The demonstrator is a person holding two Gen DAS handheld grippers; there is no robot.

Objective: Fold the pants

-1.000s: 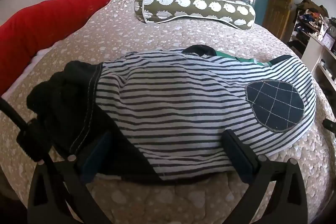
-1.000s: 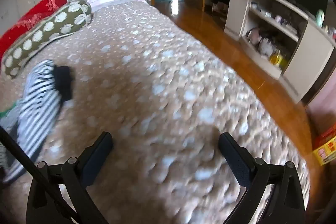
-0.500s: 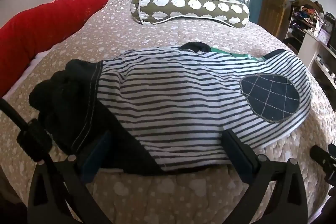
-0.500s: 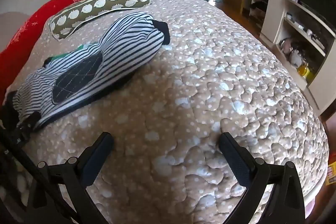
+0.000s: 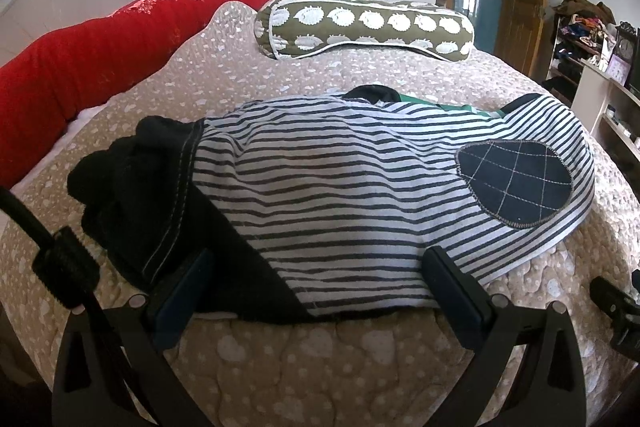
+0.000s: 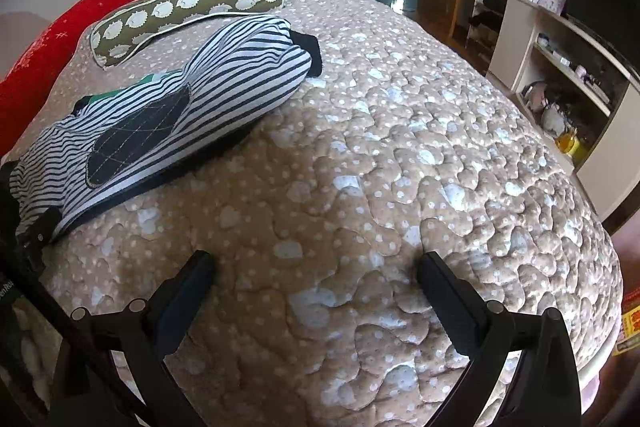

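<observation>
Striped white-and-navy pants (image 5: 340, 195) with a dark checked knee patch (image 5: 516, 187) lie across the beige quilted bed (image 5: 320, 359), black waistband bunched at the left. My left gripper (image 5: 316, 271) is open, its fingers at the pants' near edge, holding nothing. The pants also show in the right wrist view (image 6: 168, 119) at the upper left. My right gripper (image 6: 316, 283) is open and empty over bare quilt, to the right of the pants.
An olive bolster pillow (image 5: 364, 27) and a long red cushion (image 5: 120, 51) lie at the head of the bed. White shelves (image 6: 560, 67) with clutter stand beyond the bed's right edge. The right gripper's tip (image 5: 612, 299) shows low right in the left wrist view.
The right gripper swung left from the bed's far side, bringing the pants into its view, then drew a little closer. The left gripper backed off slightly; the pants lie unchanged.
</observation>
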